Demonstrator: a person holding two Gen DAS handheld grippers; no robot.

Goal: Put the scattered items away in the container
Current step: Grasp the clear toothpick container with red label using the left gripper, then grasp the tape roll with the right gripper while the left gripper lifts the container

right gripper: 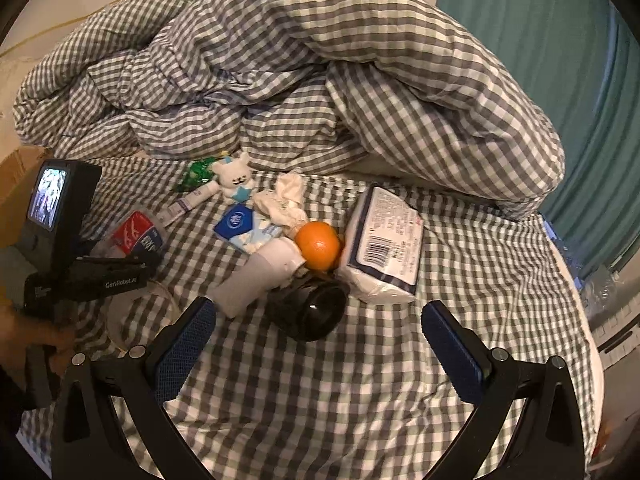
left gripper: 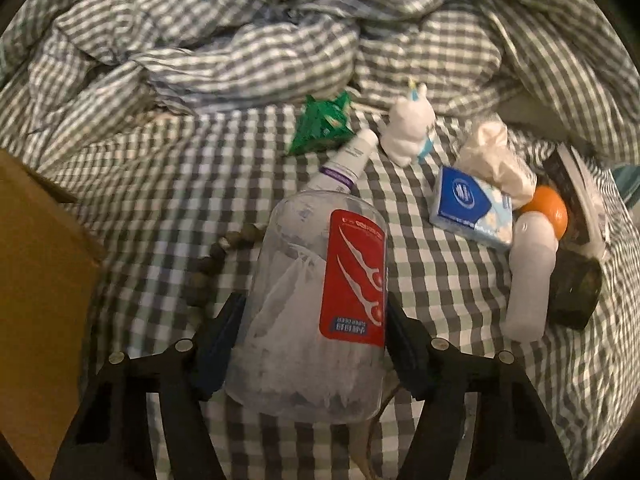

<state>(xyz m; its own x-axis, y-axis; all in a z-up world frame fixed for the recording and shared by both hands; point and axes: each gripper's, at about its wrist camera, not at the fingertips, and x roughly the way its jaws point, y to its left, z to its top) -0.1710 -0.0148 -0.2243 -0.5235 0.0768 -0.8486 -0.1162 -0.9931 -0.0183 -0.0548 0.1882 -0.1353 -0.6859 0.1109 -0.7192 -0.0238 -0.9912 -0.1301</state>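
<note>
Left wrist view: the left tongs point(left gripper: 316, 320) pinch the clear jar point(left gripper: 316, 304) across its belly, bottom end outward, ready to swing toward the cardboard box point(left gripper: 36, 264) at frame left. Right tongs point(right gripper: 320, 332) hang wide apart, holding nothing, above the bed's point(right gripper: 360, 400) clutter.

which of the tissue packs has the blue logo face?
The small blue pocket tissue pack beside the crumpled white tissue; the large white tissue pack shows a barcode.

A clear plastic jar point(left gripper: 316, 304) with a red label lies on the checked bed, a brown cardboard box point(left gripper: 36, 280) at its left.
</note>
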